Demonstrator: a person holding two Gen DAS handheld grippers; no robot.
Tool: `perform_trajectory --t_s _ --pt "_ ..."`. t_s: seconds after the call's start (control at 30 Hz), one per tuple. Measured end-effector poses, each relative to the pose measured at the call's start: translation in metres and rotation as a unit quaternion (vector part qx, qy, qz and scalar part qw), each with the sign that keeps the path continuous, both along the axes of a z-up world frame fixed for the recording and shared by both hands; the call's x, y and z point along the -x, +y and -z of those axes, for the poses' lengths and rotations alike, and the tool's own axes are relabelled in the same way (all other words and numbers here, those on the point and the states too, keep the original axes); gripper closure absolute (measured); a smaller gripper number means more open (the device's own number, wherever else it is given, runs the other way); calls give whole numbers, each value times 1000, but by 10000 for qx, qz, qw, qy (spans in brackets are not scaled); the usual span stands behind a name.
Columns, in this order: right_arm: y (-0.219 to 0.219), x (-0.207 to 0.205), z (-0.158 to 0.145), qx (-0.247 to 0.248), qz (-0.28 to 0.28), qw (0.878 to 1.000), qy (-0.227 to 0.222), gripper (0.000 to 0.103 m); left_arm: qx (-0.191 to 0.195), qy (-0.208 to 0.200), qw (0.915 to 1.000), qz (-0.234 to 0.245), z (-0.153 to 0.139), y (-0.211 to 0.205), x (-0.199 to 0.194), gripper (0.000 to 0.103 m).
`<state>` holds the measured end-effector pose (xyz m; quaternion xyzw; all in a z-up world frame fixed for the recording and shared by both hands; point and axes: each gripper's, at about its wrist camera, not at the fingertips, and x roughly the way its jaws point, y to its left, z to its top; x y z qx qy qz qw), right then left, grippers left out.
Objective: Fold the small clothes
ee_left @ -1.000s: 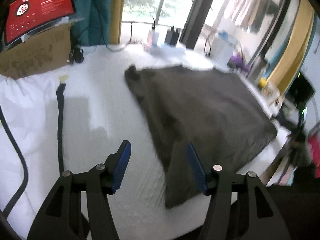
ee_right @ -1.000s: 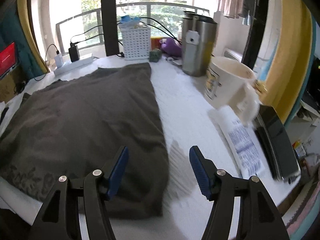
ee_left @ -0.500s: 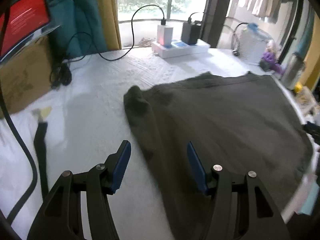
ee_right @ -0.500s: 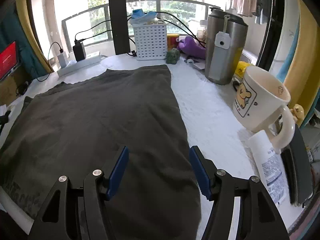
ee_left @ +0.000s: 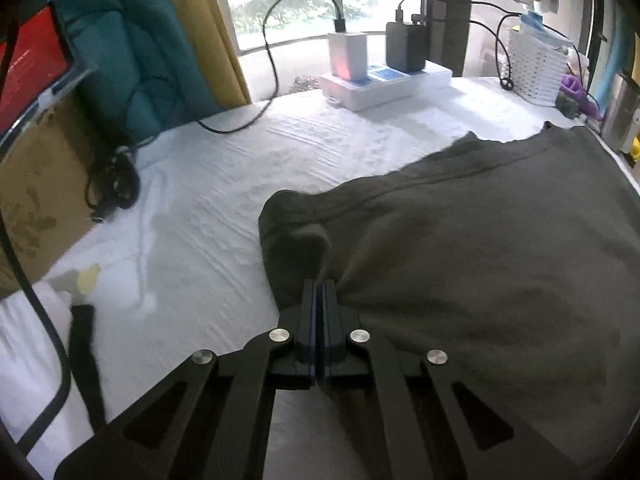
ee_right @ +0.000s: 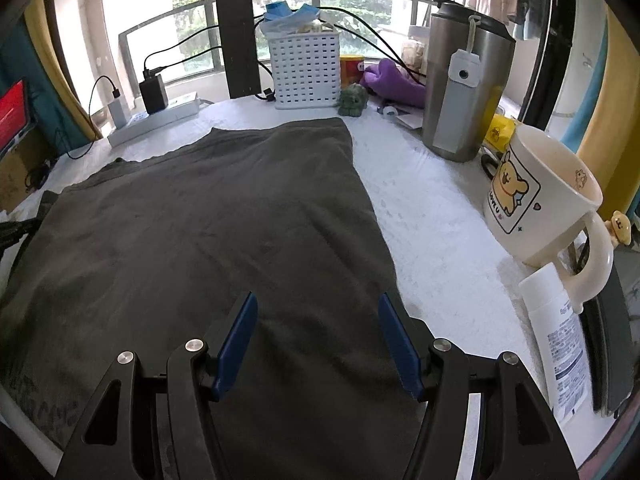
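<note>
The white-covered table [ee_right: 432,216] carries the dark grey garment [ee_right: 208,224], spread flat with its long axis running away from both grippers; the left gripper [ee_left: 319,292] has just pinched shut on its bunched near-left edge (fabric puckers at the pads); the right gripper [ee_right: 318,336] hovers wide, empty, above the near-right edge.

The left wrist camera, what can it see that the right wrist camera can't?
Only the left wrist view shows the left hand-held gripper, whose jaws have just closed on the dark garment's edge, and a cardboard box. Only the right wrist view shows the open right hand-held gripper, the bear mug and steel tumbler. Both show the garment, white basket and power strip.
</note>
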<state>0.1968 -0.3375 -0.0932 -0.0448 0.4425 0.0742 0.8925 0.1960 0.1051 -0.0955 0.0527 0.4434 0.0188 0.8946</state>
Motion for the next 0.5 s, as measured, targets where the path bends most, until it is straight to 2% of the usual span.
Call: perform_trajectory --t_s 0.17,0.3,0.4,0.43,0.5 --pt "0 8 1 25 58 10000 31 38 138 -9 9999 -82 -3 11 -3 100" --pt "-3 19 -2 21 119 9999 -15 38 -100 -167 9990 -394 -13 15 5 98" --pt "-2 27 -8 26 124 9999 -97 38 195 -315 9988 -309 -28 15 19 98" --pt "-2 31 -10 25 122 9998 -136 38 222 -370 9987 -253 -32 11 26 97" --pt "-2 37 -13 25 120 9997 -191 38 283 -446 9985 -129 -40 2 38 87"
